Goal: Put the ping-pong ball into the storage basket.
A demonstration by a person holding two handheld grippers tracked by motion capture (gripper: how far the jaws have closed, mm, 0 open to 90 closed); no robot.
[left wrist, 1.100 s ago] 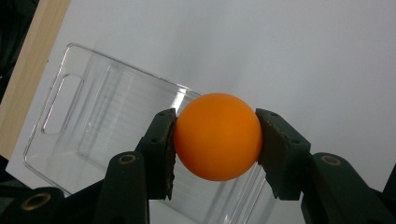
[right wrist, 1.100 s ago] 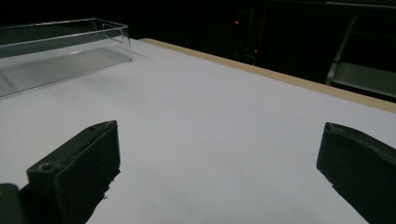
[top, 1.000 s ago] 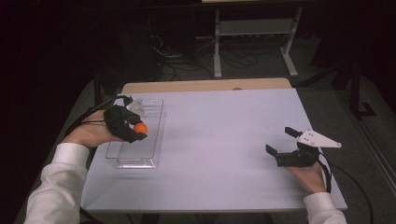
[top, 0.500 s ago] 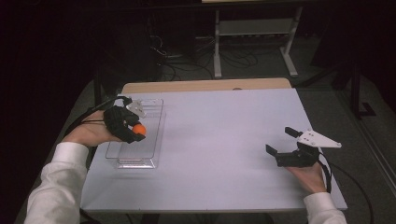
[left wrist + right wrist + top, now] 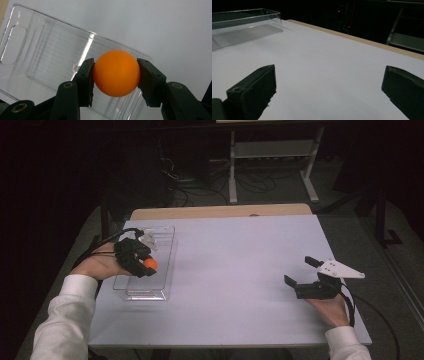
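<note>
No brand, label or writing can be read on anything here. The ball (image 5: 116,73) is a smooth, matte orange sphere without a visible seam or print, and the left gripper (image 5: 115,75) holds it: both pads press on its sides, one at each side of its widest part. The pads are dark, flat and slightly rough at their edges, set on glossy black jaws with round brass-coloured rivets. In the high view the ball (image 5: 150,264) shows as an orange spot at the tip of the left gripper (image 5: 142,266), over the tray (image 5: 167,240) at the left of the table (image 5: 240,270). The tray (image 5: 50,50) is clear, thin moulded plastic, a long rectangle with rounded corners, a flat rim, a ribbed floor of fine parallel lines, and a rounded slot cut in one end of the rim. Whether the ball touches the tray floor cannot be told. The table top is a plain, pale, matte sheet with a tan wooden strip along its far edge. The right gripper (image 5: 306,279) is well apart from the tray, near the table's right edge, its jaws standing wide with nothing between them; a grey three-cornered plate with small holes sits on top of it. In the right gripper view the tray (image 5: 244,27) shows as a low clear wall.
</note>
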